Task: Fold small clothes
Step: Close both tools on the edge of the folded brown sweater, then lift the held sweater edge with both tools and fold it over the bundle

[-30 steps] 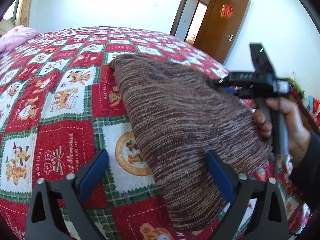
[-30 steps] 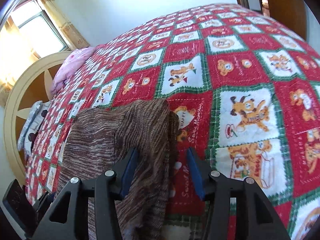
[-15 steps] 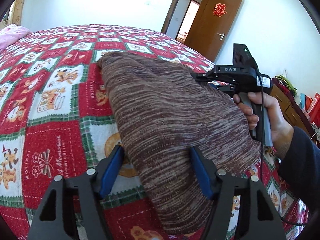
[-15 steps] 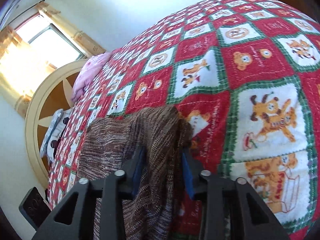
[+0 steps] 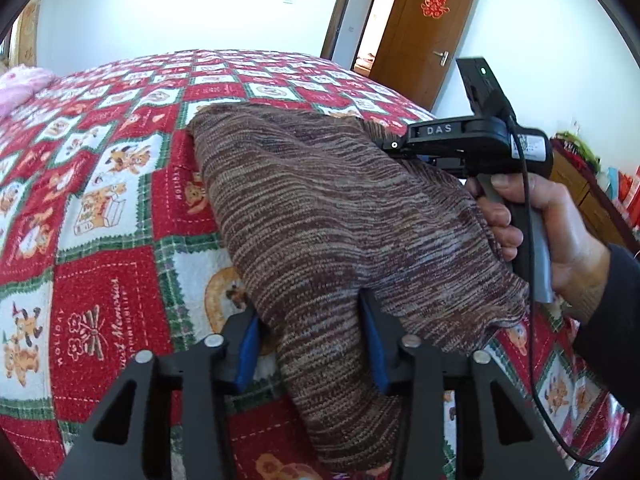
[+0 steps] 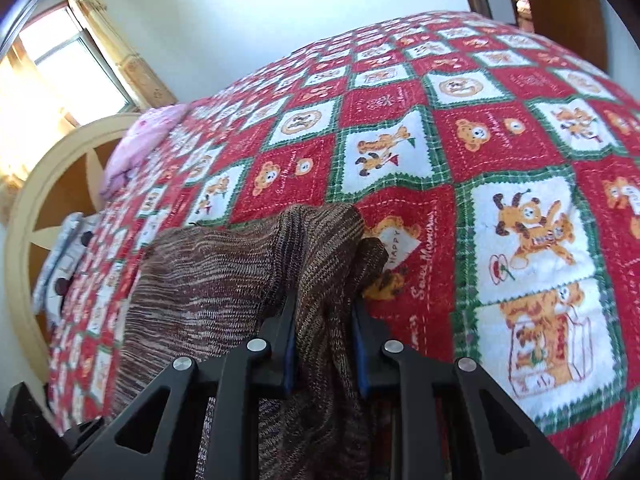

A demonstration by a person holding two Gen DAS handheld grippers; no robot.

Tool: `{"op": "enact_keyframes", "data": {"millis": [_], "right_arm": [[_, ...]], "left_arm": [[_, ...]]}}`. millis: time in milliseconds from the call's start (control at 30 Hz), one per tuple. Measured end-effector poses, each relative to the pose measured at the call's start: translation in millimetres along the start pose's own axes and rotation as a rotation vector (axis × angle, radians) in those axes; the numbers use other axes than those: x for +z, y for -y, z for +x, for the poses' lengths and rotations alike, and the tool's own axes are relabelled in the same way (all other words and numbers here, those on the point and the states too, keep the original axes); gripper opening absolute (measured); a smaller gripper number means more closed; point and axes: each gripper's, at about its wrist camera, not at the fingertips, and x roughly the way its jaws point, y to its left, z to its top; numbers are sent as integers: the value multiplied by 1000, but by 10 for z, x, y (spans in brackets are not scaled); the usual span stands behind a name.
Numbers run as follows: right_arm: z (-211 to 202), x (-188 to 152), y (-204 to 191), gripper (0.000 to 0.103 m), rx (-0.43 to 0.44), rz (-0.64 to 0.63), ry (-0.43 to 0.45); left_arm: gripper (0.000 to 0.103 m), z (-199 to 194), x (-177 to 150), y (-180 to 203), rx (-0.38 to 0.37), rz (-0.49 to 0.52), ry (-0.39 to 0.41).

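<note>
The brown knit garment (image 5: 328, 216) lies on the quilted bedspread (image 5: 100, 208), reaching ahead of both claws. It looks soft, light and limp, likely to sag; edges and corners are the sensible holds. Left gripper (image 5: 310, 344): jaws closing, a bunched near edge between them. Right gripper (image 6: 324, 328): jaws closing, pads pinching a fold.

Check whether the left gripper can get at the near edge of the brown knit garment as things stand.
Probably yes: the left gripper already straddles the brown knit garment, its jaws closing on the fabric, nothing in between.
</note>
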Motion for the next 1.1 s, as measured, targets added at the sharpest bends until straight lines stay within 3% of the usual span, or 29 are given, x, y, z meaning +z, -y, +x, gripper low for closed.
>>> {"op": "enact_keyframes", "data": {"millis": [133,300,700,1100], "right_arm": [[-126,-21,-142,19,-76,-54,17],[-429,-89,-222,18,-63,-68,75],[-712,-385,-434,18,-30,-65,85],[-1022,-852,-864,18,89,-65,113]], "left_arm": [[30,-41,9,92,32,34,-10],[24,-201,-11,111,41,21,-4],[22,-591,-105,215,40,39,27],[22,-1075,-445,180,67,42,50]]}}
